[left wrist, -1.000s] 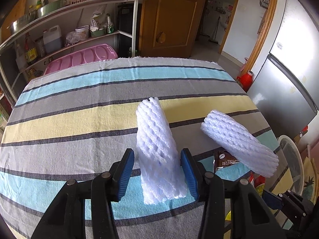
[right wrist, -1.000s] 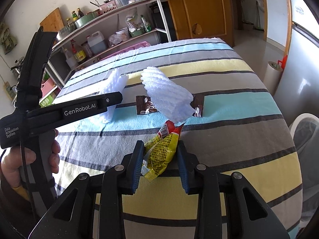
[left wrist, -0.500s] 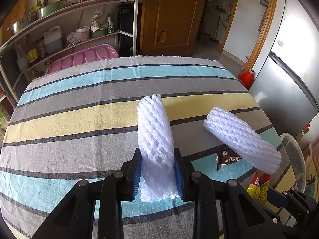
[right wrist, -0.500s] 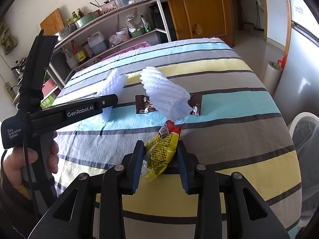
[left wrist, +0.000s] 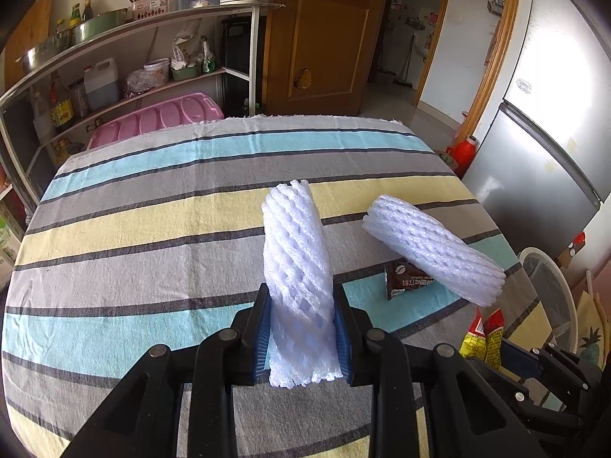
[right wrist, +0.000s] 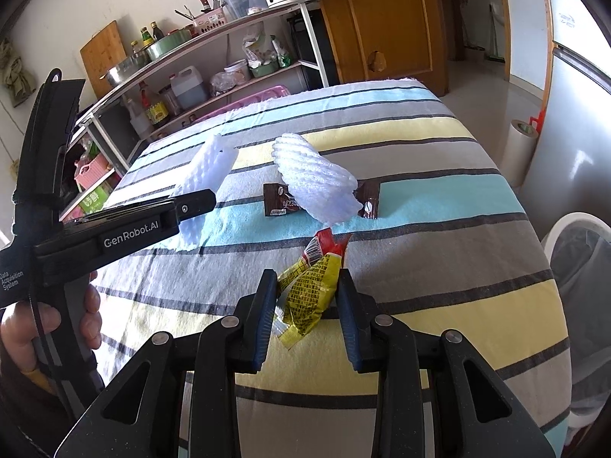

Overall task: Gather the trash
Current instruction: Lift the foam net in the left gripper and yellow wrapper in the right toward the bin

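Landmark: the desk (left wrist: 152, 236), covered with a striped cloth.
Shelf rack (left wrist: 114, 57): beyond the desk's far left corner, loaded with bottles, bowls and a kettle.
Pink tub (left wrist: 160, 118): on the floor between the shelf rack and the desk's far edge.
Wooden door (left wrist: 317, 34): behind the desk's far edge.
Fridge (left wrist: 542, 122): past the desk's right side.
White bin (right wrist: 576, 267): low beside the desk's right edge, dark liner inside.
Person's hand (right wrist: 46, 324): wrapped around the grip of the left hand-held gripper, at the desk's near left.
Left hand-held gripper (left wrist: 301, 328): angled down toward the desk, clenched on a white foam net sleeve (left wrist: 298, 267) that stands nearly upright between the blue pads, squeezed at its lower part.
Second foam sleeve (left wrist: 431, 248): lying tilted on the desk's right half, resting across a brown coffee sachet (left wrist: 404, 280) that shows at both its ends.
Right hand-held gripper (right wrist: 305, 313): angled down over the desk's near right, grasping a crumpled yellow and red snack wrapper (right wrist: 313, 286), just in front of the second foam sleeve.
In the way: nothing on the desk lies between either held piece and the white bin.
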Available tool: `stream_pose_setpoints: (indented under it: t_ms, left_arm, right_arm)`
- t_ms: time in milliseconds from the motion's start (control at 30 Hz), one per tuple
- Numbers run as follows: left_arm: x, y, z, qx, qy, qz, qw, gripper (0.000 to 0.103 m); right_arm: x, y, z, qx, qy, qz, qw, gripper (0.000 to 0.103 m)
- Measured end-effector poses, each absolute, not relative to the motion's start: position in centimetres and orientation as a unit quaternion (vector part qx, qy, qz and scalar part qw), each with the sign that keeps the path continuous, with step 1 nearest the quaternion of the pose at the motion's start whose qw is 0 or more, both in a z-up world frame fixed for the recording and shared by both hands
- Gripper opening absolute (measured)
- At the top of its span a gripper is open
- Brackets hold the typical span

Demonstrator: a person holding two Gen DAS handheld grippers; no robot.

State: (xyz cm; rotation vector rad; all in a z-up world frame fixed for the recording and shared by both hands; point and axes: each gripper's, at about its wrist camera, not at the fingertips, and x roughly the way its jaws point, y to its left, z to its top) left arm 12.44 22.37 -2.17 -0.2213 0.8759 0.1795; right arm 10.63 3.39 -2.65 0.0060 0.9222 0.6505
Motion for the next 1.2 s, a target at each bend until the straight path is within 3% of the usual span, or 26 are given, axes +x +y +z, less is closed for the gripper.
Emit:
stream_pose_setpoints:
  t_ms: [1200]
  left_arm:
    - [9.6,8.4,2.6,-0.032,0.383,-0.030,0.923,0.030]
  right_arm:
    - [8.0,-9.9,1.6,0.068,0.384,0.224,0.893,0.032]
